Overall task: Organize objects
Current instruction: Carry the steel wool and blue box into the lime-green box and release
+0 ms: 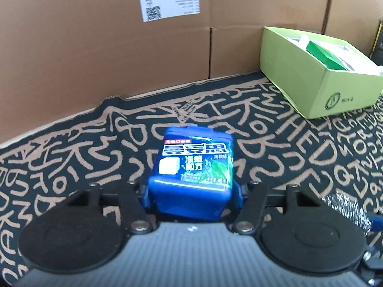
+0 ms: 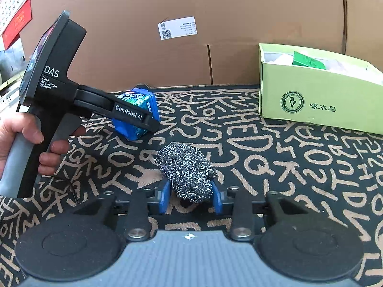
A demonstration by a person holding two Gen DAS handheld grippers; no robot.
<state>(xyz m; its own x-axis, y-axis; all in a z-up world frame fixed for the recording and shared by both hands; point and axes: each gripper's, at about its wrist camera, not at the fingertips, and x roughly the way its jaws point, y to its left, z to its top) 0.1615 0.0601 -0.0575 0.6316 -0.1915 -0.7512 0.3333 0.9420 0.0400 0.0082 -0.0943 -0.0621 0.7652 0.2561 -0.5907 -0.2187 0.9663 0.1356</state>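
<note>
Left gripper: black two-finger tool with blue pads, jaws partly closed on the blue plastic gum box with a printed mint label; pads press its two sides
Gum box: tilted, label facing up, lower corner at or just above the mat in the right wrist view; contact not clear
Left hand: wrapped round the grey handle of the left tool, seen from the right wrist camera
Right gripper: jaws narrowed on the speckled black-and-silver steel-wool scrubber; blue pads touch its near end on both sides
Scrubber: lies on the mat, most of its bulk ahead of the fingertips, near the gum box and to its right
Mat: black cloth with tan lettering, covers the work surface
Light green open cardboard box: stands at the far right of the mat, well apart from both grippers; a dark green packet and pale items inside
Backdrop: brown corrugated cardboard wall with a white shipping label
</note>
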